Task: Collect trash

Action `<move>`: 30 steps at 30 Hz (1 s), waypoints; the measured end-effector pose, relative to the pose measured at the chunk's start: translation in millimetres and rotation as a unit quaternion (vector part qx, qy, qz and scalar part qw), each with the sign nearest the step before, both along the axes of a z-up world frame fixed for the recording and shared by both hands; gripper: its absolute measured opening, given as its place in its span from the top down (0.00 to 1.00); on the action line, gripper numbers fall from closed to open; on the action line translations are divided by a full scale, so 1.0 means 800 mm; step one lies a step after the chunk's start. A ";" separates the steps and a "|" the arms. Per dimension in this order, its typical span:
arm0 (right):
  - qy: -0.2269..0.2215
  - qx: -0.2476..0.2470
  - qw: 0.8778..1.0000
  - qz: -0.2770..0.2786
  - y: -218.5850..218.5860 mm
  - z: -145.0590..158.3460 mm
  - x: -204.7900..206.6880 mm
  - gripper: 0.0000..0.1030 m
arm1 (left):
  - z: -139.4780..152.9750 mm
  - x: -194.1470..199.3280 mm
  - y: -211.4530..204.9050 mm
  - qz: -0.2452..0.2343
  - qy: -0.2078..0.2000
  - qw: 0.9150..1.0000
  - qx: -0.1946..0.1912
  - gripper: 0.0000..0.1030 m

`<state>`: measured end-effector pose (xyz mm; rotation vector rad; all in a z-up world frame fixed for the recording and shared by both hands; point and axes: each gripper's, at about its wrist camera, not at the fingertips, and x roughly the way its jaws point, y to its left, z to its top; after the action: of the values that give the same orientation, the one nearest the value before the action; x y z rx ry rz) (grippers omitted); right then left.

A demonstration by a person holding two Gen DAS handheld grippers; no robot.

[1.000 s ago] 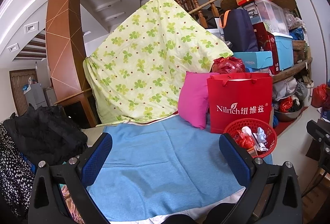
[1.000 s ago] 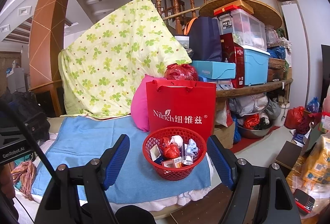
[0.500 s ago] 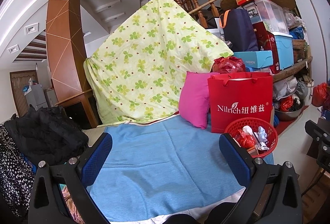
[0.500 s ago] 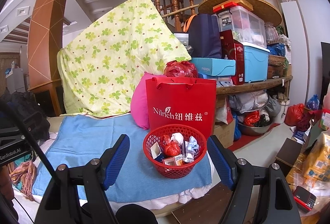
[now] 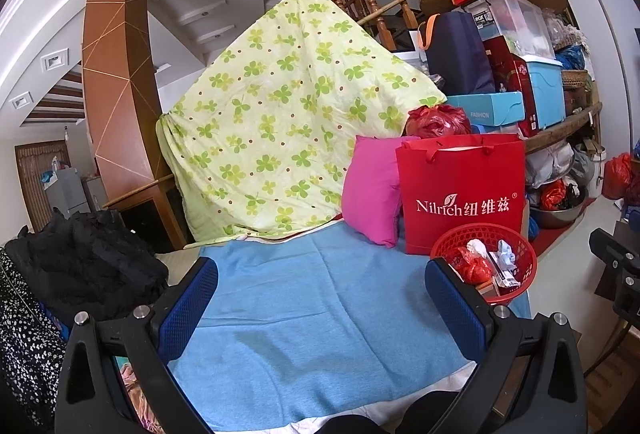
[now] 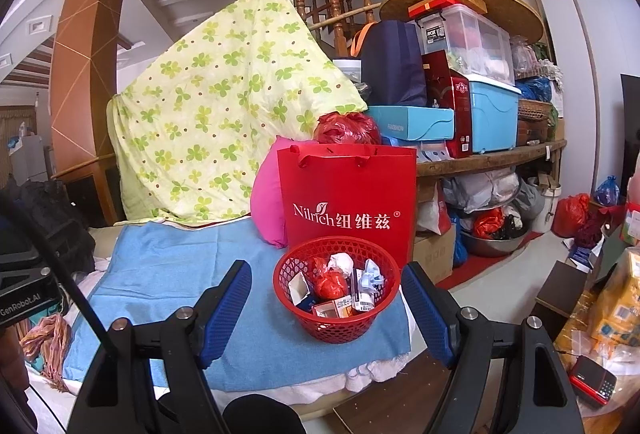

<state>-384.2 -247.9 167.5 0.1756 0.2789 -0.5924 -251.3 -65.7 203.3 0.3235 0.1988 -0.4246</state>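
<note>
A red mesh basket (image 6: 337,318) stands on the blue cloth (image 6: 168,274) near its right front corner, filled with trash: crumpled white paper (image 6: 341,263), a red wrapper (image 6: 330,283) and small cartons. My right gripper (image 6: 326,308) is open, its blue pads to either side of the basket and nearer the camera than it. The left wrist view shows the same basket (image 5: 516,246) at the right, behind the right pad of my left gripper (image 5: 320,308), which is open over bare blue cloth (image 5: 312,314).
A red paper bag (image 6: 348,202) and a pink pillow (image 6: 266,206) stand just behind the basket. A green-patterned quilt (image 6: 216,106) drapes behind. Cluttered shelves (image 6: 492,158) sit right, black clothes (image 5: 80,266) left. Floor (image 6: 516,274) drops off to the right of the cloth.
</note>
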 end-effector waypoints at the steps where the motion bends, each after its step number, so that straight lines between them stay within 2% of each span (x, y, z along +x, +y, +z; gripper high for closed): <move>1: -0.001 0.000 1.000 -0.002 0.000 -0.001 0.000 0.22 | 0.000 0.001 0.000 -0.002 0.000 1.000 0.000 0.00; 11: 0.001 -0.002 1.000 -0.015 -0.009 -0.001 0.000 0.22 | -0.003 0.006 -0.017 -0.014 0.003 1.000 0.001 0.00; 30: 0.030 0.004 0.999 -0.019 -0.027 -0.015 0.042 0.22 | -0.032 0.049 -0.044 -0.030 0.031 0.999 0.009 0.00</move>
<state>-350.4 -269.3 155.4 0.1708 0.3364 -0.6346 -211.8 -100.7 177.6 0.3342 0.2546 -0.4922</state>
